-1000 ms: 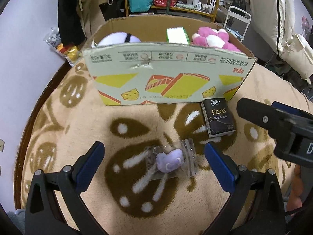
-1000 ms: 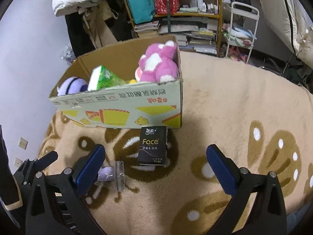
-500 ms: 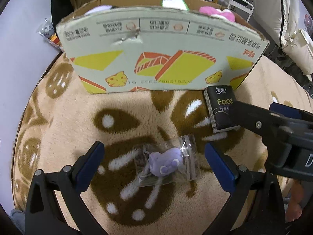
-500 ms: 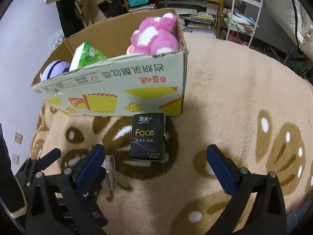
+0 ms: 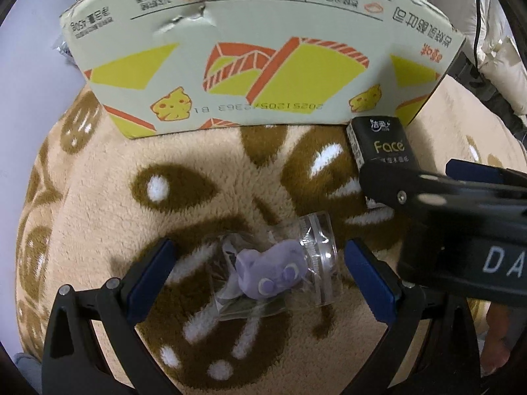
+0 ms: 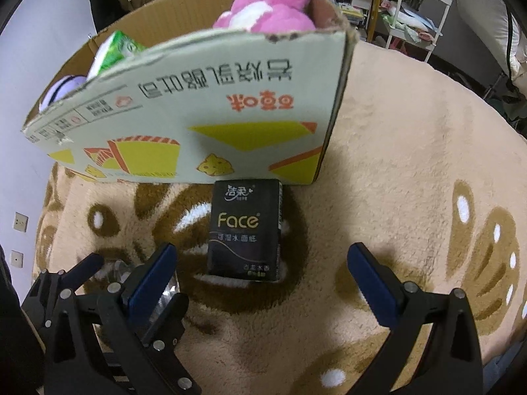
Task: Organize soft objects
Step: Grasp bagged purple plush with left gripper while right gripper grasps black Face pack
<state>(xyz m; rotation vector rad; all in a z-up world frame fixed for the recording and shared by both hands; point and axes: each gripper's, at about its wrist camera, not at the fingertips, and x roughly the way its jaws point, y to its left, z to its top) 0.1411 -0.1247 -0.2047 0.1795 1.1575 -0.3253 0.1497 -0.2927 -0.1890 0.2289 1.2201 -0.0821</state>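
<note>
A small purple soft toy in a clear plastic bag (image 5: 271, 271) lies on the beige and brown blanket (image 5: 98, 217). My left gripper (image 5: 260, 271) is open, its blue fingers either side of the bag, low over the blanket. A black "Face" tissue pack (image 6: 245, 228) lies flat just before the cardboard box (image 6: 204, 105); it also shows in the left wrist view (image 5: 383, 146). My right gripper (image 6: 262, 278) is open and empty, fingers straddling the near end of the pack. The box holds a pink plush (image 6: 270, 13), a green tissue pack (image 6: 113, 51) and a purple-white plush (image 6: 62, 90).
The box wall (image 5: 263, 56) stands close ahead of both grippers. The right gripper's black body (image 5: 461, 227) lies right of the left one. A white wire cart (image 6: 415, 6), shelves and hanging clothes stand beyond the blanket.
Both grippers have moved forward and down toward the blanket. The bagged purple toy now lies between the left fingers, and the black pack is close between the right fingers.
</note>
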